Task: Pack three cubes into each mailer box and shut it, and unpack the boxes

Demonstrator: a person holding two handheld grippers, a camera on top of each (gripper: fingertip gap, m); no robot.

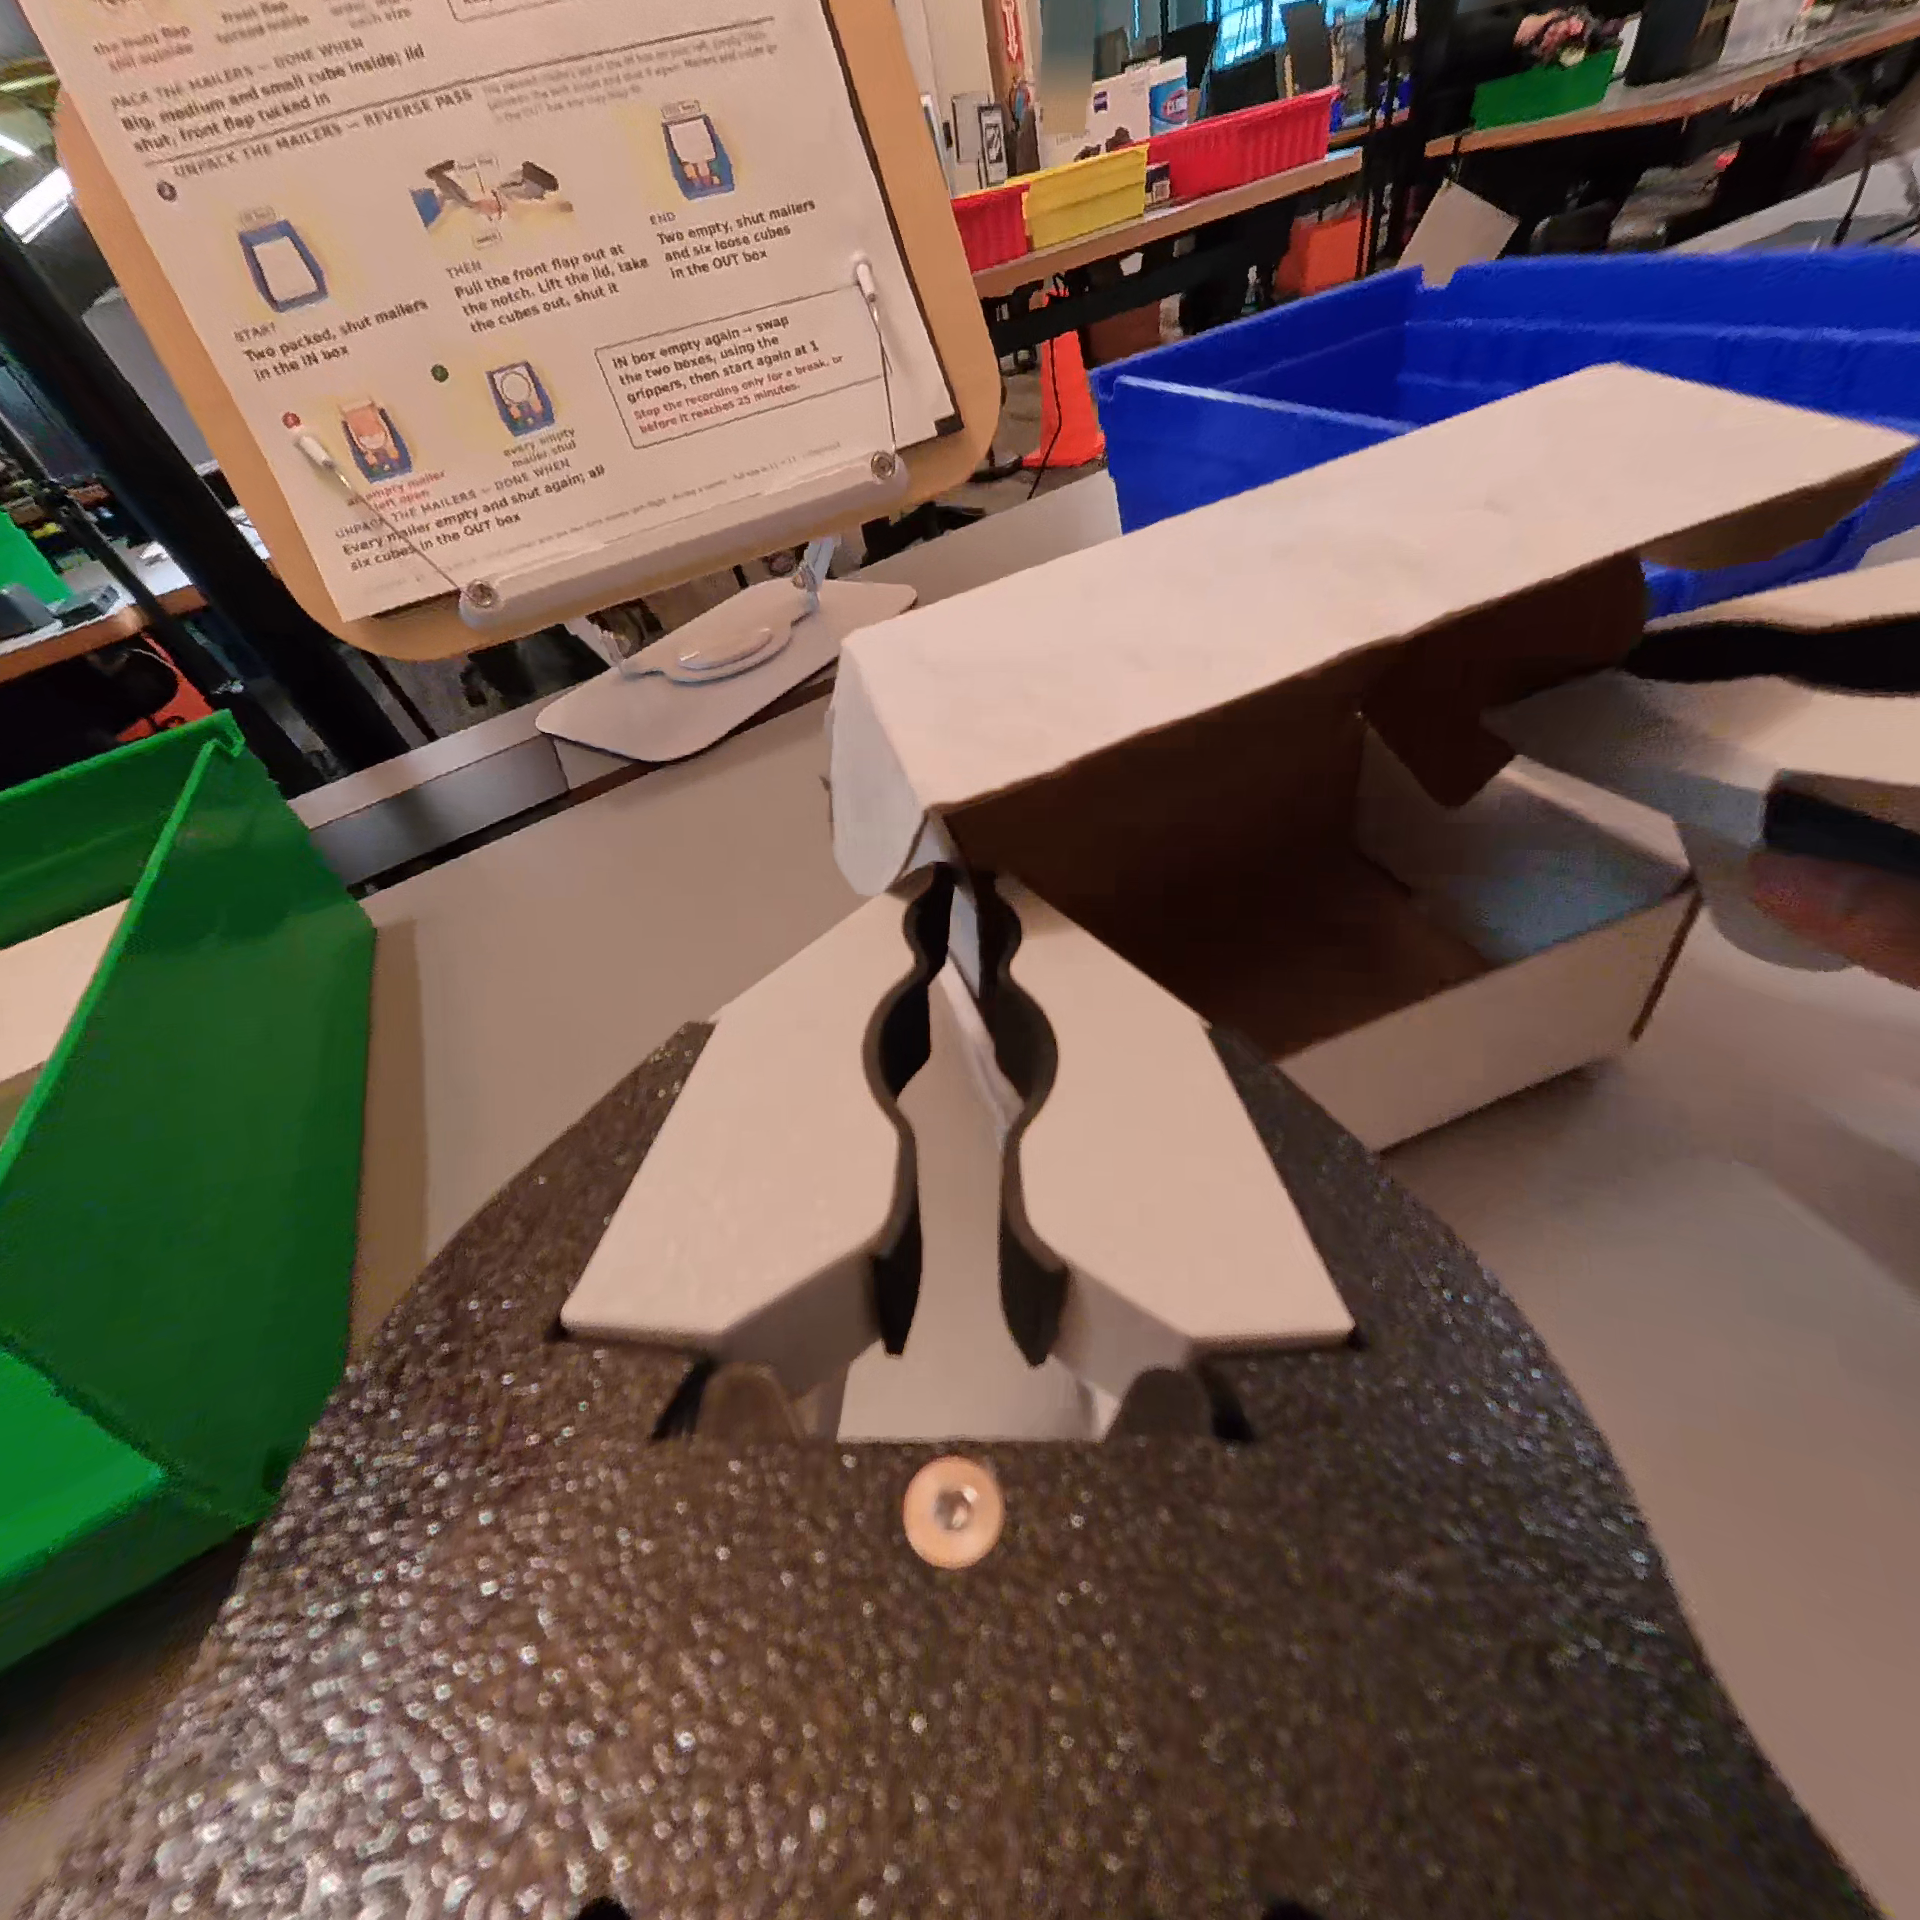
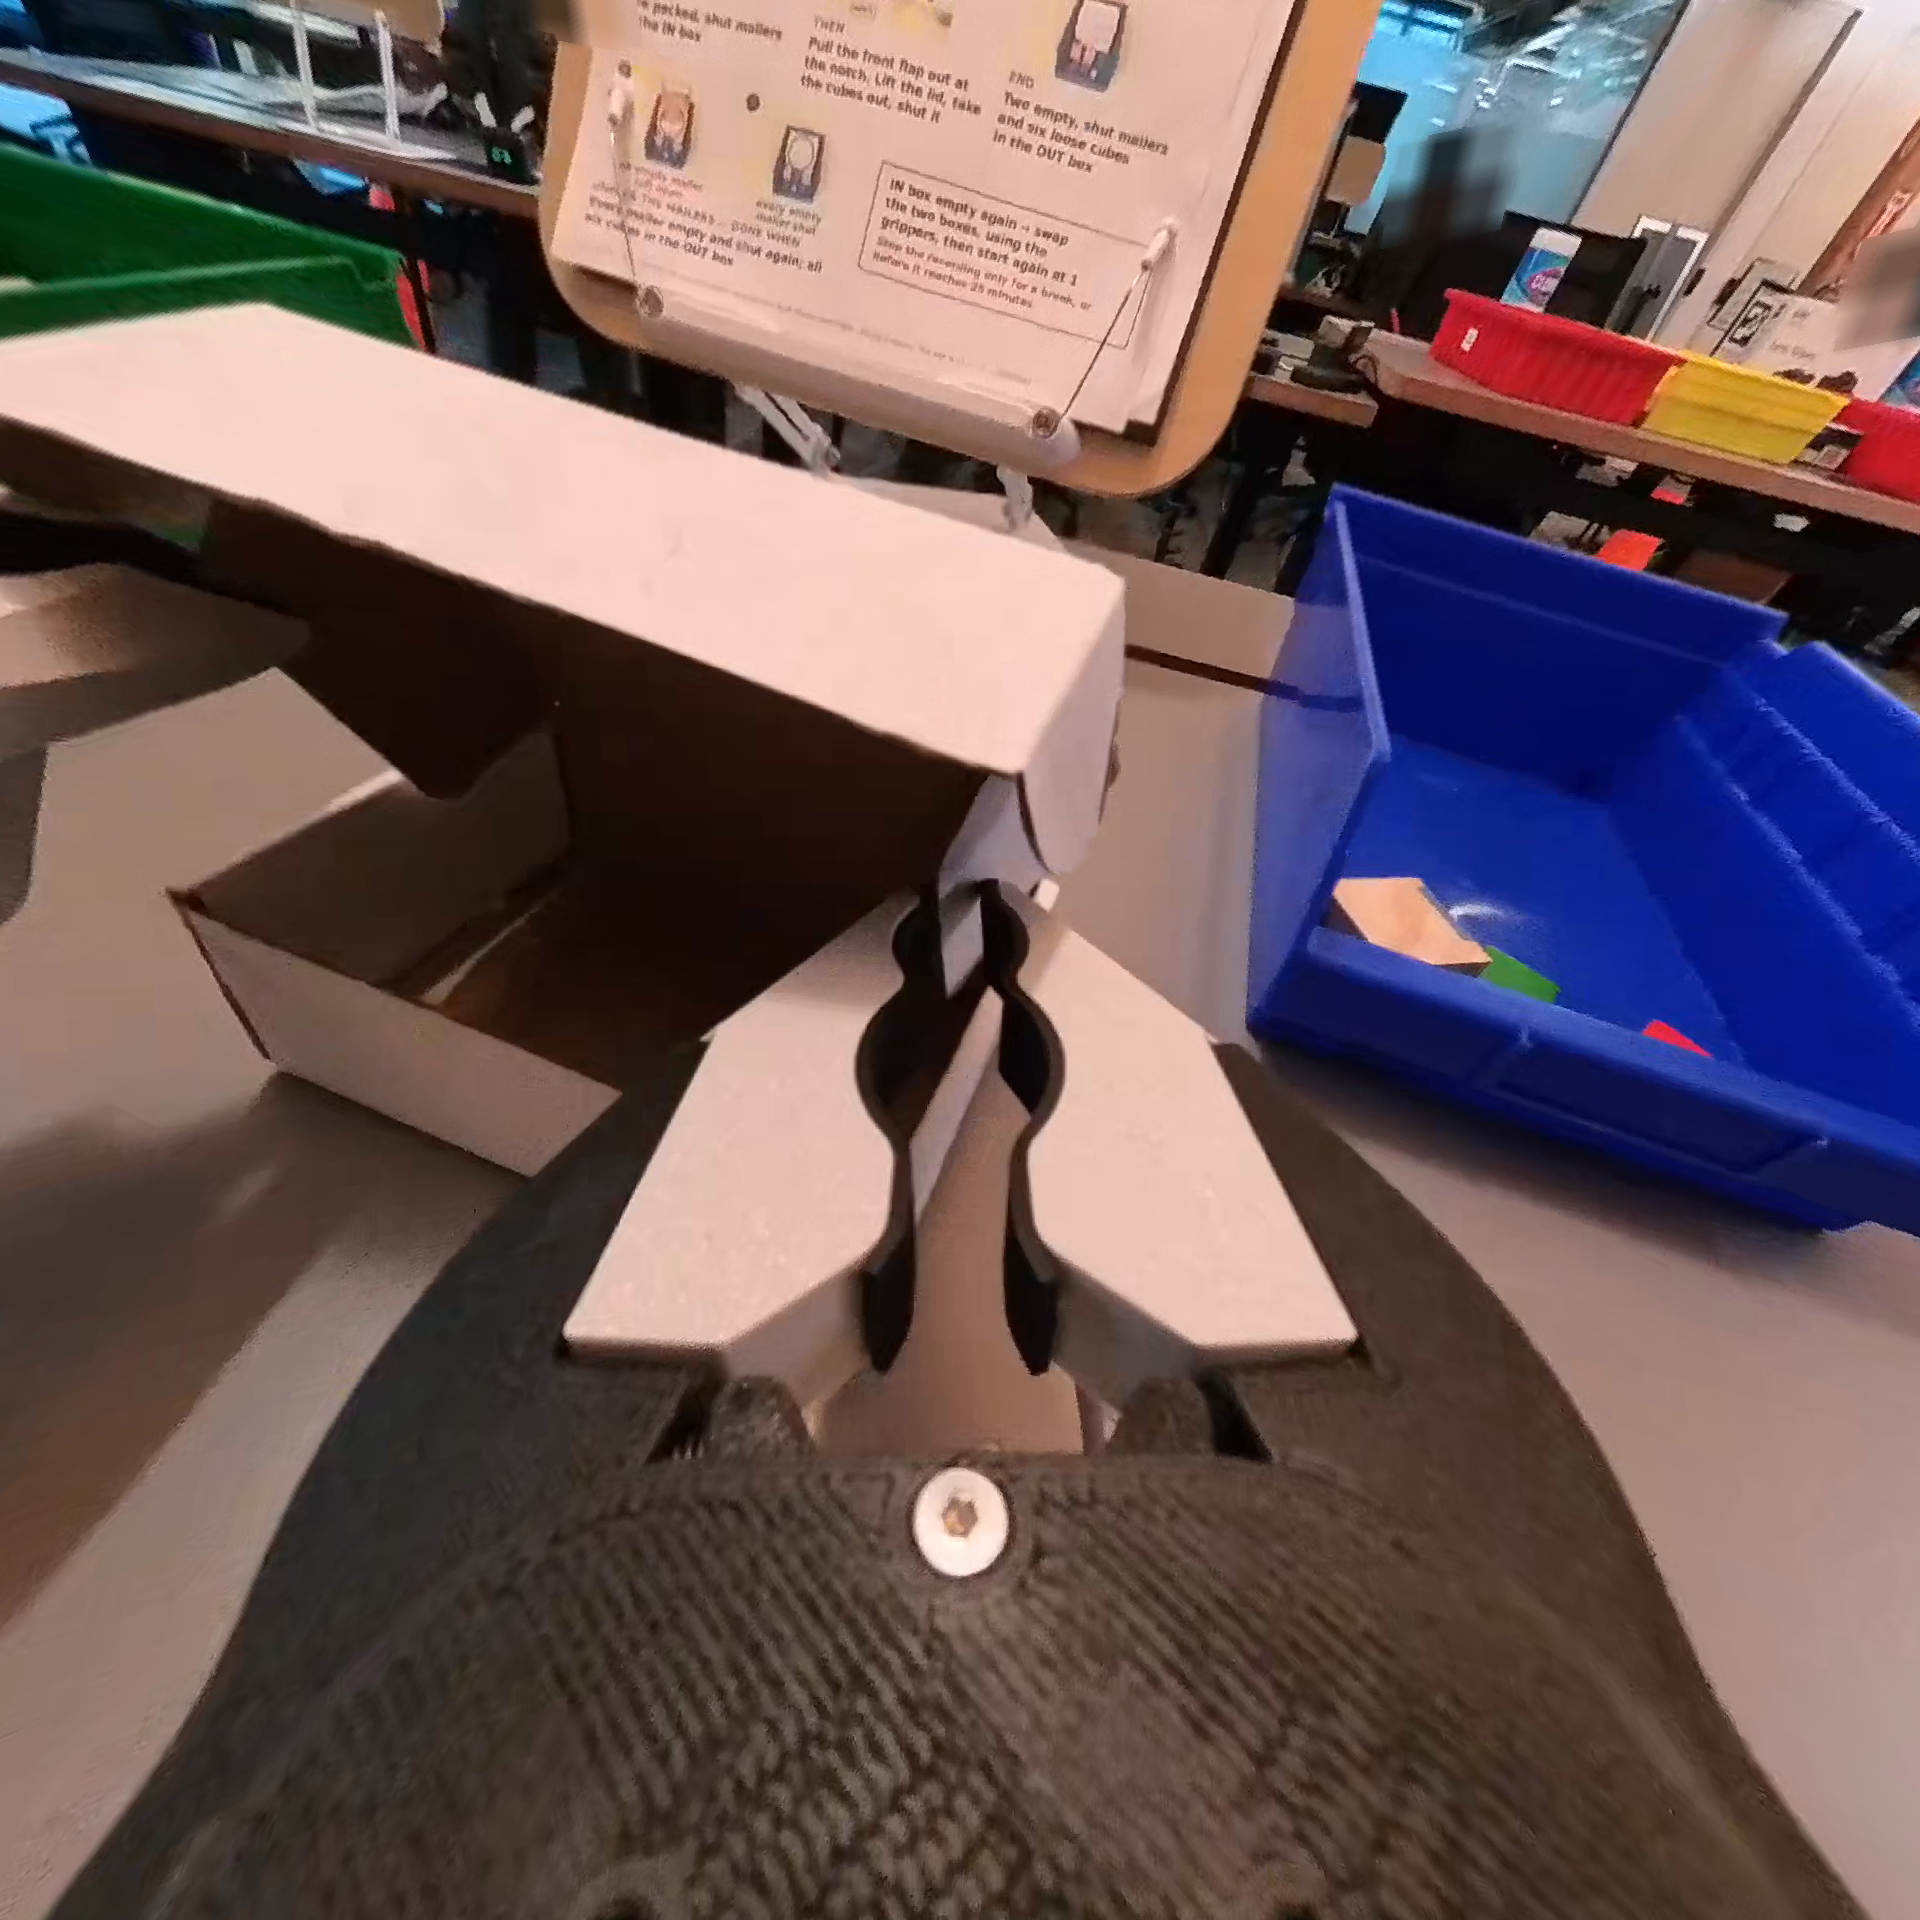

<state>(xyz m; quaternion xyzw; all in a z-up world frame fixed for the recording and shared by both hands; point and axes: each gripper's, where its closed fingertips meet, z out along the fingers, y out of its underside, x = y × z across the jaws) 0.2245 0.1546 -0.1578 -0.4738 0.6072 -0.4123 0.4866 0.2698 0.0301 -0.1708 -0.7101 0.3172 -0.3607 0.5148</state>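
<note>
A white mailer box [image 1: 1455, 1049] with a brown inside stands on the grey table, its lid [image 1: 1299, 582] held half open above it. The part of the inside that shows holds no cubes. My left gripper [image 1: 961, 894] is shut on the lid's left side flap. My right gripper [image 2: 966, 920] is shut on the lid's right side flap; the lid [image 2: 571, 520] and box base [image 2: 395, 1029] lie to its left. A wooden cube [image 2: 1397, 920], a green cube [image 2: 1522, 977] and a red cube [image 2: 1673, 1037] lie in the blue bin [image 2: 1818, 1164].
The blue bin [image 1: 1247, 436] stands right of the box, and a green bin [image 1: 156, 1039] stands to its left. An instruction board on a stand [image 1: 520, 312] is behind the box. Tables with red and yellow trays [image 2: 1745, 405] are far back.
</note>
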